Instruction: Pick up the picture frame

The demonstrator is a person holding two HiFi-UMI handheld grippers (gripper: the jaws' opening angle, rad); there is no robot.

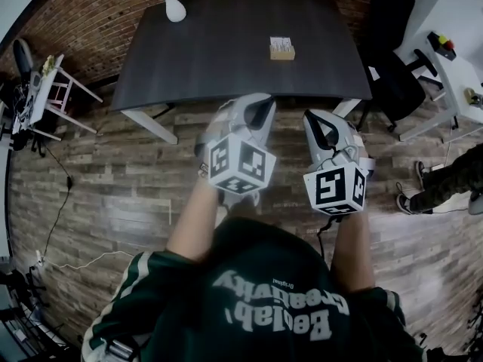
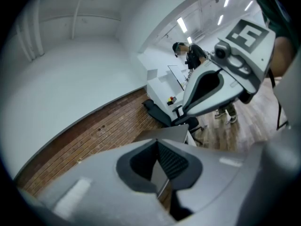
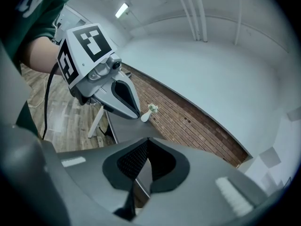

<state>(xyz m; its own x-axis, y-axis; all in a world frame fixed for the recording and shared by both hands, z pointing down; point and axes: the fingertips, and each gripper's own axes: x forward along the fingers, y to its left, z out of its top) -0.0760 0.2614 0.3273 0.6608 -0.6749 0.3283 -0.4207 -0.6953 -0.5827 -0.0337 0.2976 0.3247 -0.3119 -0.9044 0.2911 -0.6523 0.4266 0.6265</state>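
While both grippers hang side by side over the wooden floor (image 1: 113, 194), just short of the near edge of the dark table (image 1: 226, 66), the picture frame (image 1: 282, 48) stands on that table. It sits right of the table's middle, towards the far side, and well apart from either tool.

The left gripper (image 1: 256, 105) points towards the table with its fingers closed tip to tip and nothing caught between them. The right gripper (image 1: 315, 119), just beside it, has its fingers pressed together in the same way and holds nothing. Each gripper view shows the dark ribbed pads meeting, with the table top beyond them.

A white vase (image 1: 174, 7) with pale flowers stands at the far left corner of the table, against the brick wall (image 1: 98, 21). A black office chair (image 1: 396, 89) stands at the table's right end. The person holding the grippers wears a dark green jersey (image 1: 249, 300) with white stripes on the sleeves.
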